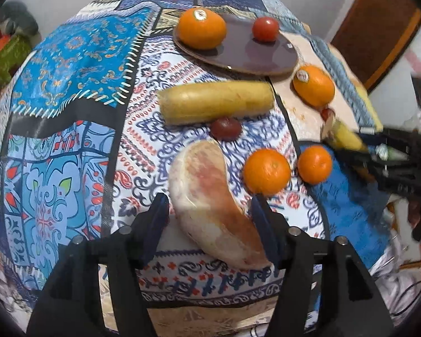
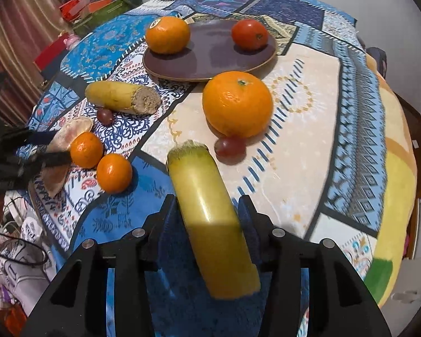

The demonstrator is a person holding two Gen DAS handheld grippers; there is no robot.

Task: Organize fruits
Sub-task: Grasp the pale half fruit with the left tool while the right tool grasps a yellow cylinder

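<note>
A dark brown plate (image 1: 255, 56) (image 2: 210, 64) at the back holds an orange (image 1: 202, 28) (image 2: 167, 35) and a tomato (image 1: 265, 29) (image 2: 249, 34). My left gripper (image 1: 207, 205) is open around a pale pomelo wedge (image 1: 213, 205) (image 2: 73, 132) lying on the cloth. My right gripper (image 2: 207, 205) (image 1: 379, 151) is shut on a banana piece (image 2: 210, 210) (image 1: 345, 137). Another banana piece (image 1: 216, 102) (image 2: 123, 95), a big orange (image 2: 237, 104) (image 1: 313, 85), two small oranges (image 1: 266, 171) (image 1: 314, 164) (image 2: 86, 150) (image 2: 114, 173) and grapes (image 1: 226, 128) (image 2: 229, 146) (image 2: 105, 115) lie around.
The patchwork tablecloth (image 1: 78, 56) (image 2: 336, 98) covers the table, which drops off at the near and side edges. Clutter (image 2: 92, 2) sits beyond the far left edge. A brown door (image 1: 373, 28) stands at the right.
</note>
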